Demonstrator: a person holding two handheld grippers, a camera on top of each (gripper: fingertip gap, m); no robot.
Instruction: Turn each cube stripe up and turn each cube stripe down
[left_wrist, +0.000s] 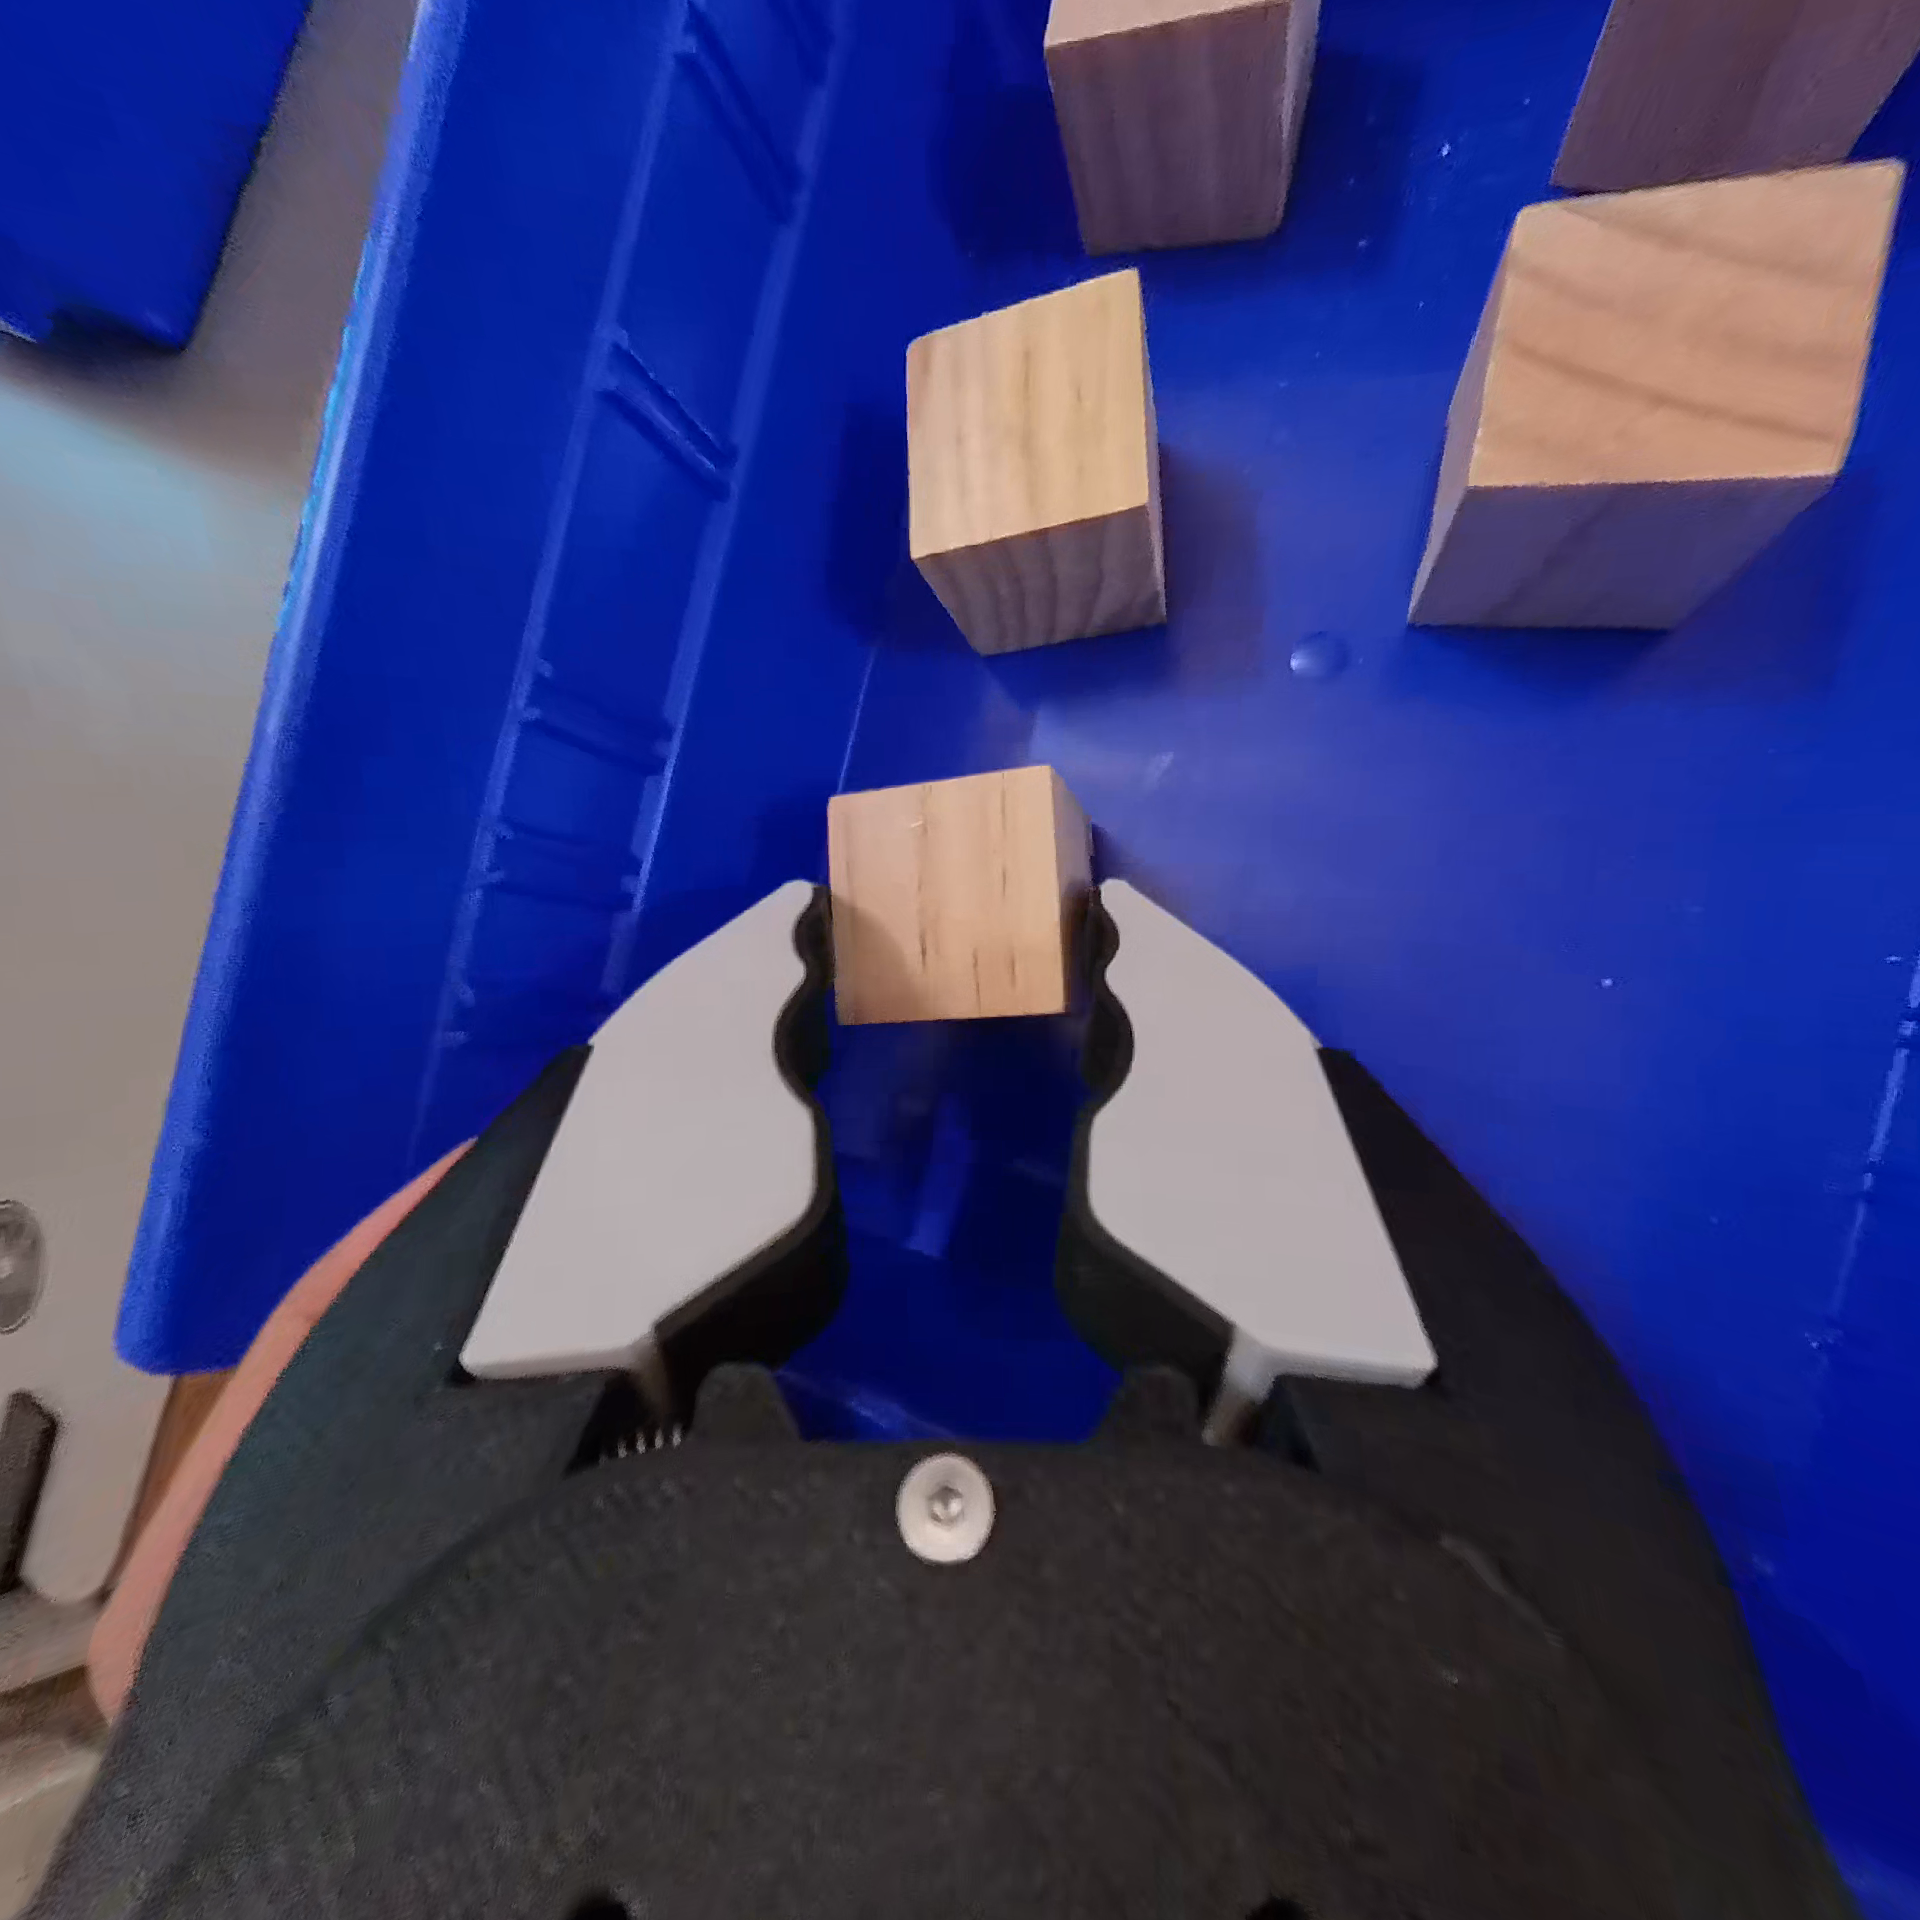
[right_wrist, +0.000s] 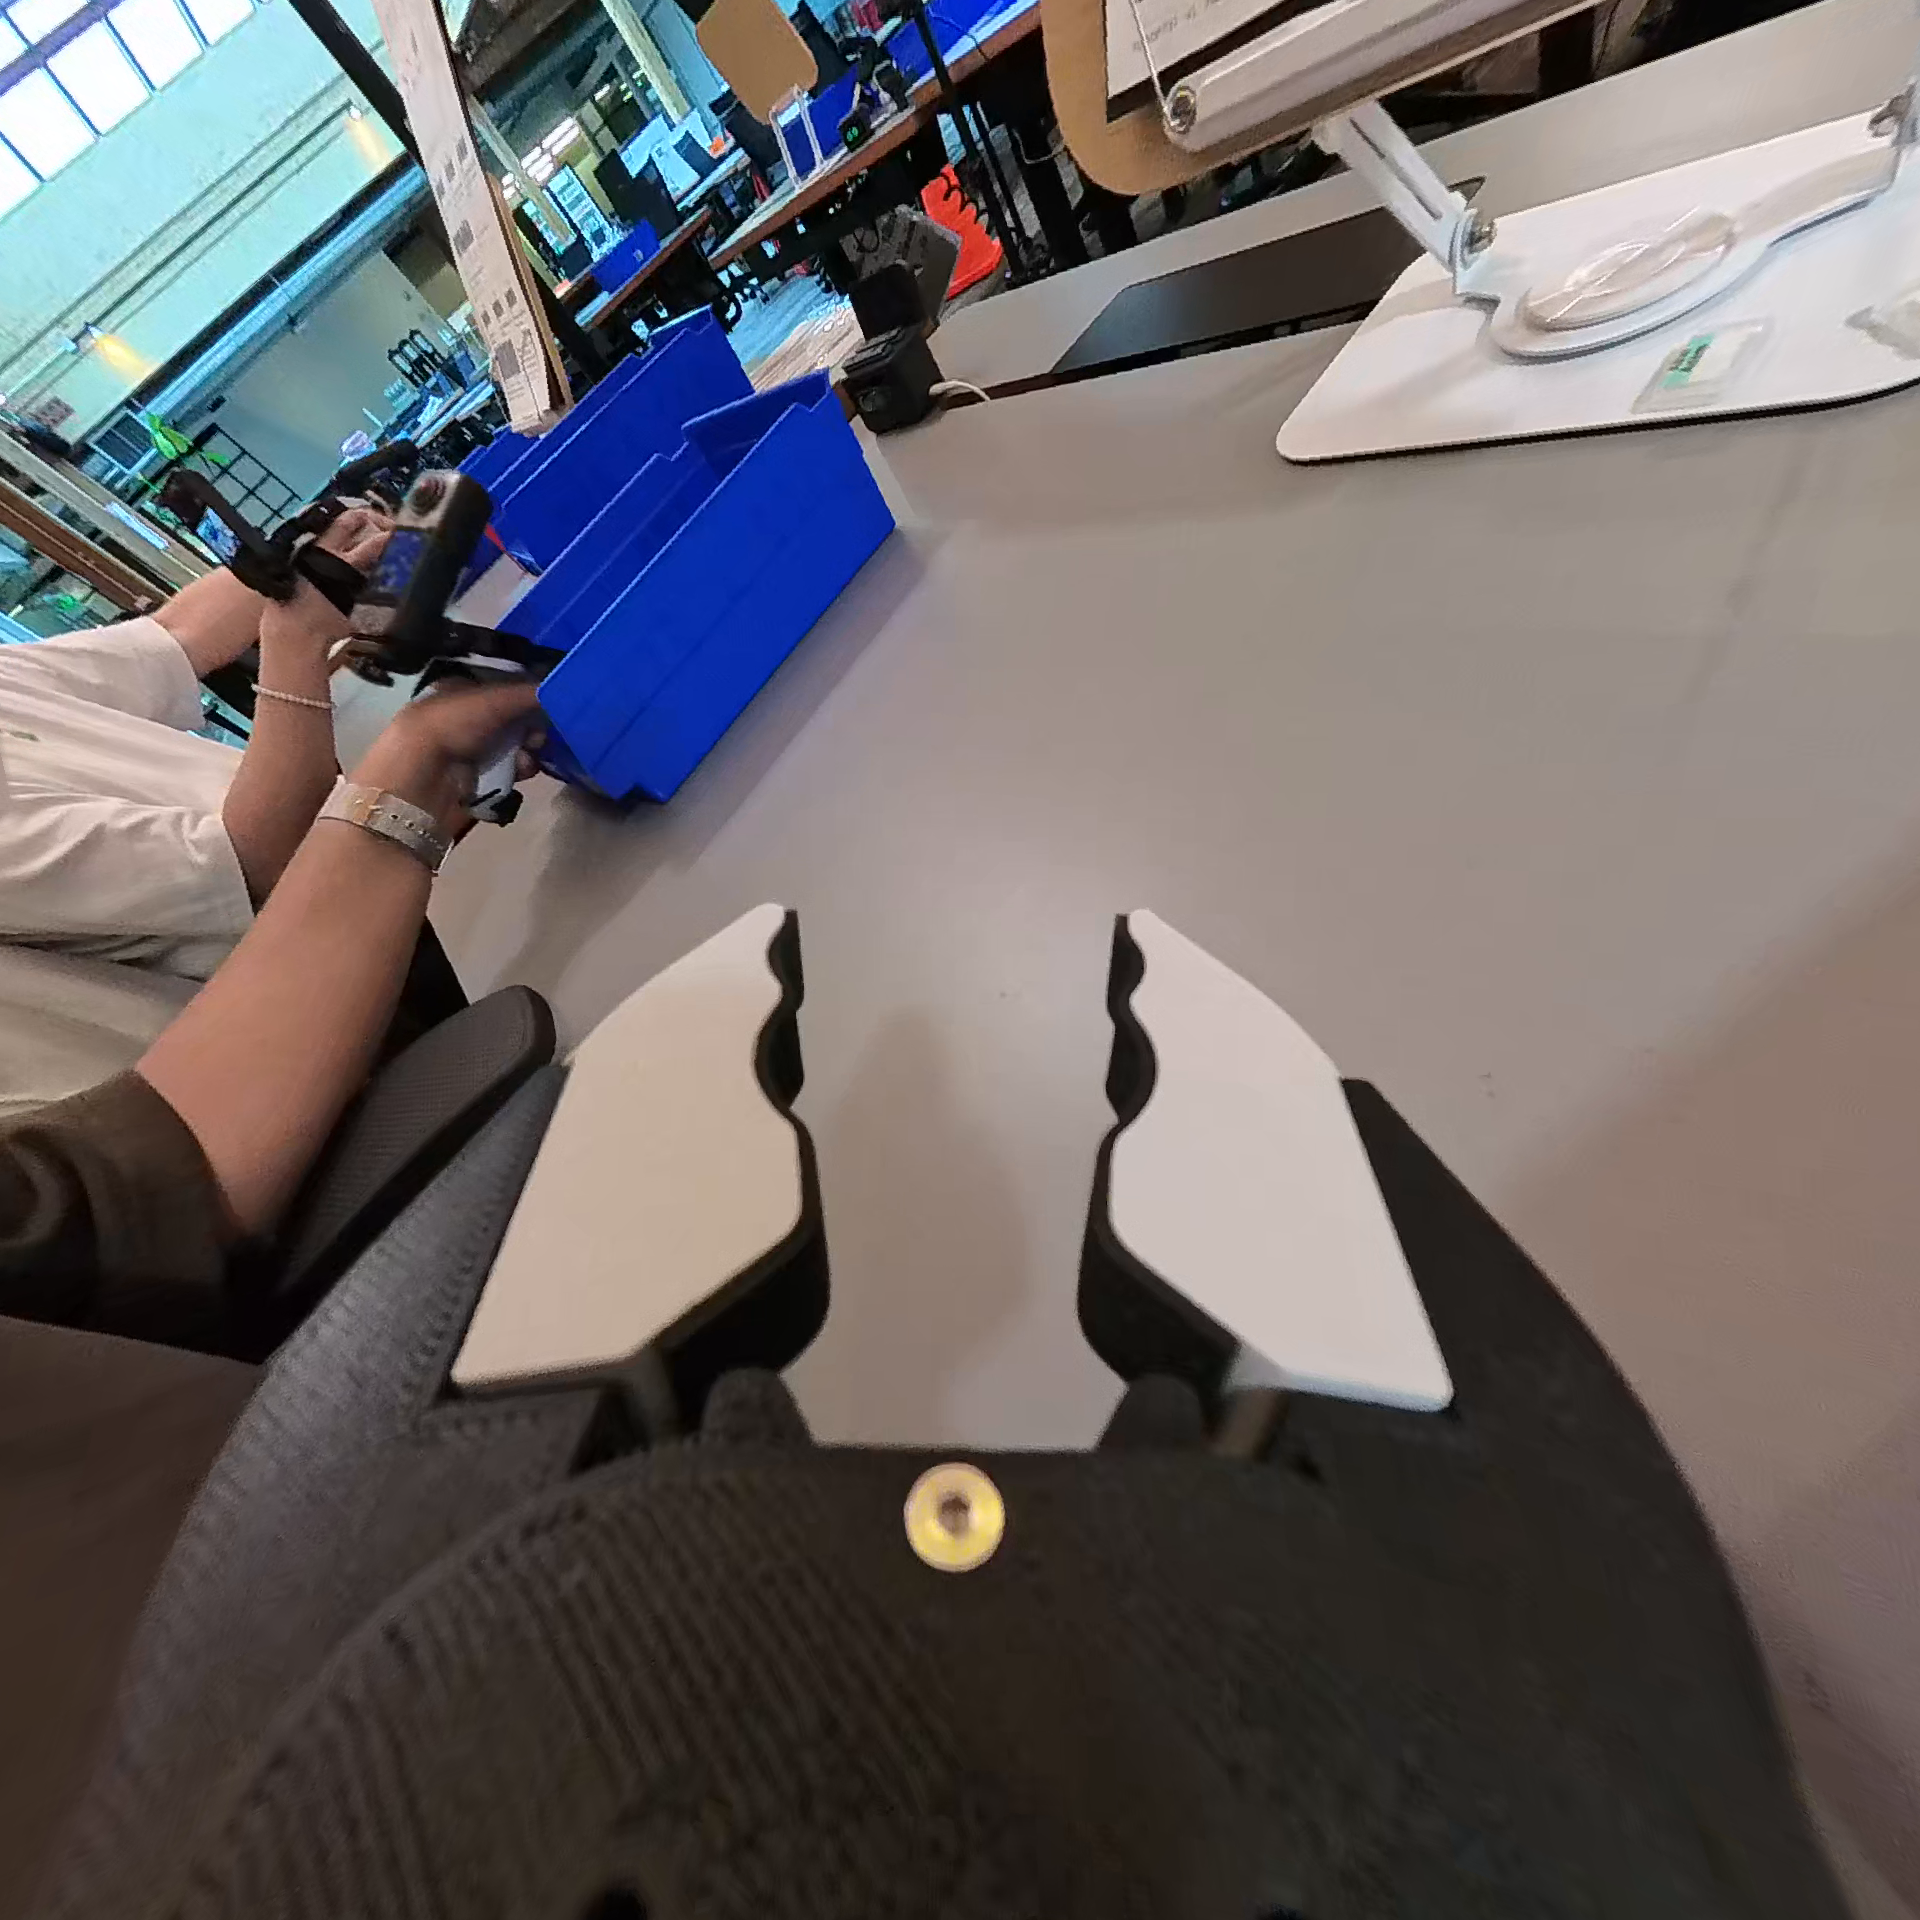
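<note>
In the left wrist view, my left gripper (left_wrist: 956, 914) is shut on a small plain wooden cube (left_wrist: 951, 894) and holds it just above the floor of a blue bin (left_wrist: 1455, 1039). No stripe shows on its visible faces. Another cube (left_wrist: 1034, 457) sits just beyond it, a larger one (left_wrist: 1652, 395) to the right, and two more (left_wrist: 1179, 114) at the top edge. In the right wrist view, my right gripper (right_wrist: 956, 935) is open and empty over the grey table (right_wrist: 1351, 779). The blue bin (right_wrist: 717, 603) and the left gripper (right_wrist: 499, 717) show far left.
The bin's ribbed wall (left_wrist: 582, 727) rises left of the held cube. A second blue bin (right_wrist: 623, 436) stands behind the first. A white stand base (right_wrist: 1610, 343) sits at the table's far right. A person's arm (right_wrist: 312, 935) and a chair armrest (right_wrist: 436, 1081) are at left.
</note>
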